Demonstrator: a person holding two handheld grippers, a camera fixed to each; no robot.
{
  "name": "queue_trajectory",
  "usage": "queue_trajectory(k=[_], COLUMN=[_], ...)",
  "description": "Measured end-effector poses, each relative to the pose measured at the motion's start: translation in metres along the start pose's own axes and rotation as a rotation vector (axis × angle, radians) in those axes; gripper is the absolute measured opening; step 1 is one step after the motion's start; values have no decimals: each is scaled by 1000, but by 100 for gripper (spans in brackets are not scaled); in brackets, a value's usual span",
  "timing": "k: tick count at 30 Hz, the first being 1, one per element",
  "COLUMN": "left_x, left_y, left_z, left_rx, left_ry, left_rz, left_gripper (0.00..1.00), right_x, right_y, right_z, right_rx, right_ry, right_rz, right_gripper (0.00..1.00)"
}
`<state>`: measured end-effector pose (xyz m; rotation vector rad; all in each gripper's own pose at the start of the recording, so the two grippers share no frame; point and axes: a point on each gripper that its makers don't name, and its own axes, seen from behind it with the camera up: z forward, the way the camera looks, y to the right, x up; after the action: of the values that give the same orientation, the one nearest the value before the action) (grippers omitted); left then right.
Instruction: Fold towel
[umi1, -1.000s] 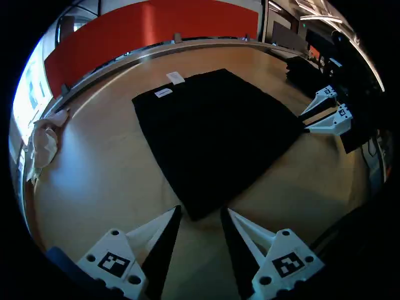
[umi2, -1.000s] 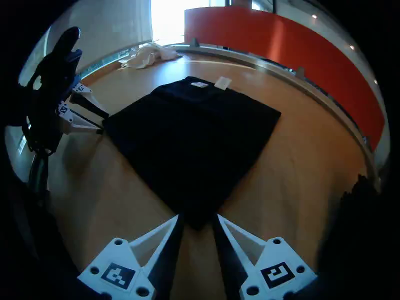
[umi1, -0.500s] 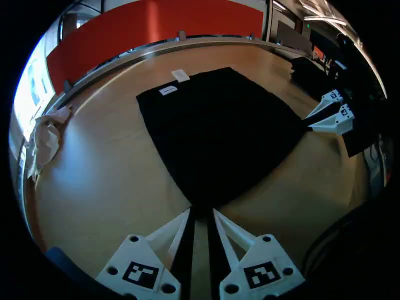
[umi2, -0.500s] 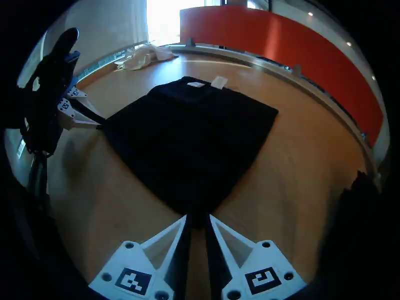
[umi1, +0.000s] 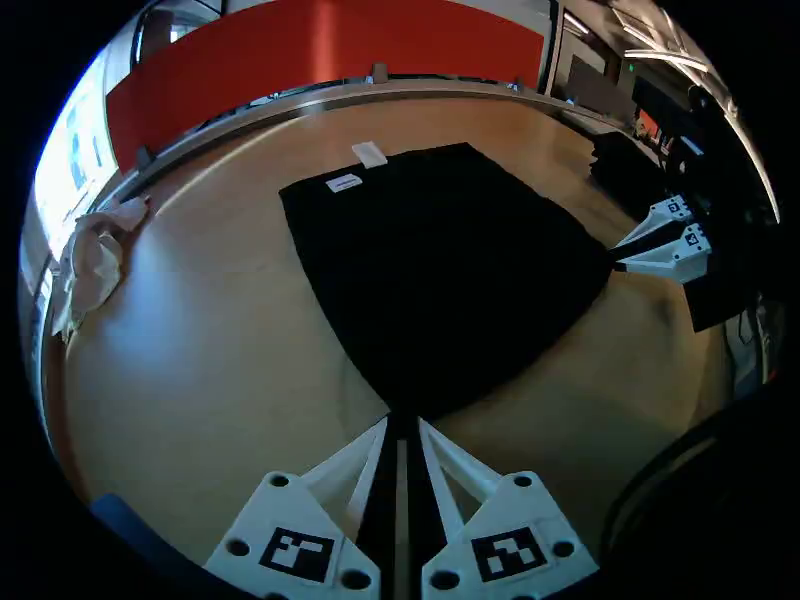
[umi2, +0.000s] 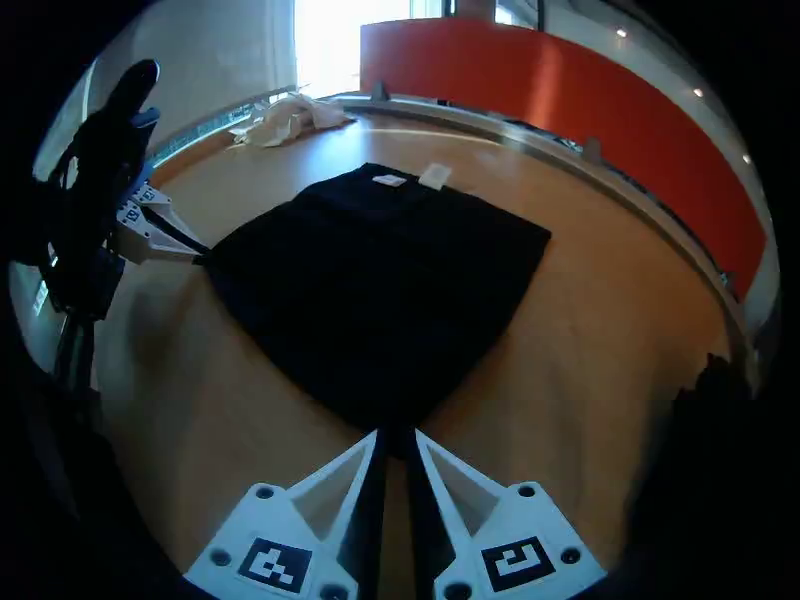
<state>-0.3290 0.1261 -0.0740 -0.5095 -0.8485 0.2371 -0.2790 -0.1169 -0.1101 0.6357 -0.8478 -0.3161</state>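
**Left tongs** (umi1: 404, 428): I have these drawn almost together, with a thin slit left. They pinch the nearest corner of the towel (umi1: 440, 260).

**Right tongs** (umi2: 397, 440): all but closed in the same way, gripping the next corner along the same towel edge.

**Towel**: black, lying flat on the tabletop (umi1: 200, 330), with one edge held between my two pairs of tongs. I judge it light, soft and limp. It should sag between the held corners and drag a little on the wood, and it is neither fragile nor slippery. The corners are the right hold, with enough cloth taken in that neither slips free.

**White tag** (umi1: 343, 183): on the towel, at its far corner.

**White slip** (umi1: 369, 153): on the tabletop at that same corner. I cannot tell whether it touches the towel or lies just beside it.

**Pale cloth** (umi1: 90, 270): crumpled, well apart from the towel.

**Orange panel** (umi1: 320, 50): upright beyond the towel's far side.
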Motion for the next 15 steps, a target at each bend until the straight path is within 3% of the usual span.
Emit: queue_trajectory(k=[5,15], left_x=[6,23], left_y=[3,9], left_z=[-6,-31], left_rx=[-8,-30], left_ry=[7,31], left_rz=[-11,-90], left_gripper=[6,6], right_x=[7,25], right_y=[1,0], right_z=[-6,-27], right_rx=[-1,-1], right_ry=[13,36], right_rz=[-6,-33], right_gripper=[12,12])
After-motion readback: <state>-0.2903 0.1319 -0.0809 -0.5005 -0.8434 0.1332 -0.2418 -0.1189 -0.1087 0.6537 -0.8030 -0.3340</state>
